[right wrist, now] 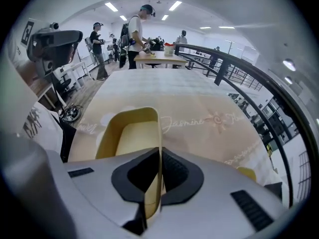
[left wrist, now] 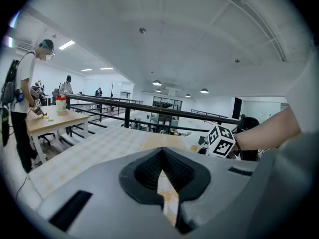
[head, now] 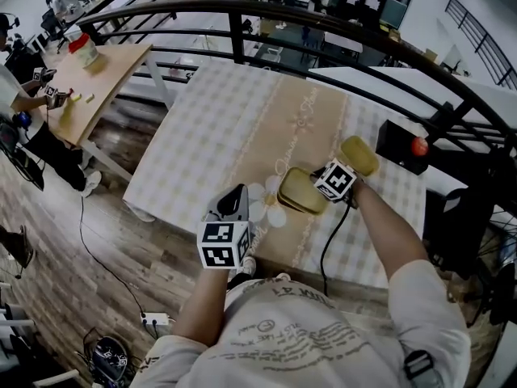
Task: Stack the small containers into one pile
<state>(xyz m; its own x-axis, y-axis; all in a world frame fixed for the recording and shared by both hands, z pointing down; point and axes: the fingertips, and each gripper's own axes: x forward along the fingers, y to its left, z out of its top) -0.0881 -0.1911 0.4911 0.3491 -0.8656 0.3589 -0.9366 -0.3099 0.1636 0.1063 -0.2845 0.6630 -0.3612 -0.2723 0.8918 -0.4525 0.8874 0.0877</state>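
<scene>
1. Far left, above the near edge of the bench (head: 242, 111): left gripper (head: 237, 192), aimed away across the checked cloth (head: 206, 128).
2. In the left gripper view, left gripper (left wrist: 160, 156) with jaws drawn together and nothing between them. Only a sliver of cloth showing past them, with the bench (left wrist: 104, 143) stretching ahead.
3. Well apart from both containers, which sit off to that gripper's right.
4. Next to the right, on the beige runner (head: 275, 128) near the bench's front: yellow container (head: 297, 192), tilted rather than standing flat.
5. In the right gripper view, yellow container (right wrist: 130, 136) directly ahead of the jaws, its open mouth turned toward the camera. Bench (right wrist: 199, 98) spreading out behind it.
6. Hard against that container's right side: right gripper (head: 317, 186), pointing steeply down, marker cube (head: 335, 180) uppermost.
7. Right gripper (right wrist: 159, 153) clamped on one thin side wall of the yellow container, the wall pinched edge-on between the pads.
8. Cannot tell whether the gripped container touches the cloth or hangs just clear of it.
9. Furthest right and a little farther back: second container (head: 359, 154), the same yellow, lying on the cloth just beyond the marker cube and apart from the gripped one.
10. In the right gripper view, second container (right wrist: 247, 174) visible only as a small yellow edge above the gripper's body, low on the right.
</scene>
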